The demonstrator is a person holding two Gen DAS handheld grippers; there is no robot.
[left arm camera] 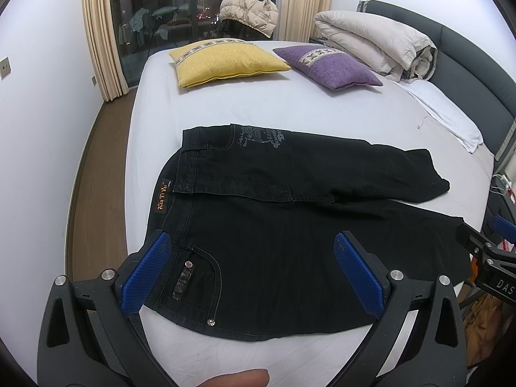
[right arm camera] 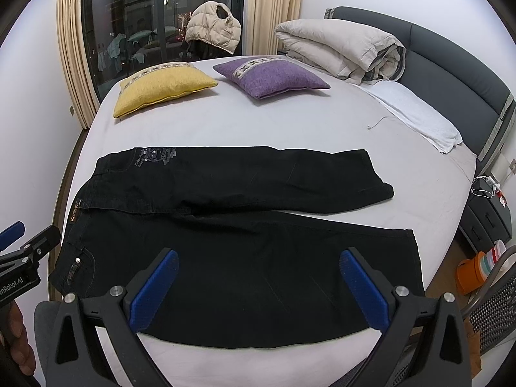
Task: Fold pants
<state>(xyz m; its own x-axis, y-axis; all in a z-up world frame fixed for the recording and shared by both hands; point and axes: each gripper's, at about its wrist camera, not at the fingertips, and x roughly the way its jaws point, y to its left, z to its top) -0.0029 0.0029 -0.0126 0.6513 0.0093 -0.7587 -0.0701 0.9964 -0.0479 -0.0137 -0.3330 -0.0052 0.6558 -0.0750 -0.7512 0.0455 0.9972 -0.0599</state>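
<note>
Black pants [left arm camera: 274, 225] flat on bed [left arm camera: 290, 103]; both grippers [left arm camera: 251, 271] [right arm camera: 258, 287] fingers apart. Orange tub [right arm camera: 471, 274] in R view only.

bare sheet [left arm camera: 245, 106] between pants [left arm camera: 274, 213] and cushions [left arm camera: 225, 59].

The room is evenly lit from overhead, soft and cool, with the white bed [left arm camera: 225, 103] bright and almost shadowless. It is night outside: the window [left arm camera: 161, 16] is dark and mirrors the room, dotted with small city lights. The black pants [right arm camera: 242, 258] swallow detail. Both fisheye views bow the bed's edges and go black in the corners. Focus stays sharp throughout, with no motion blur.
</note>
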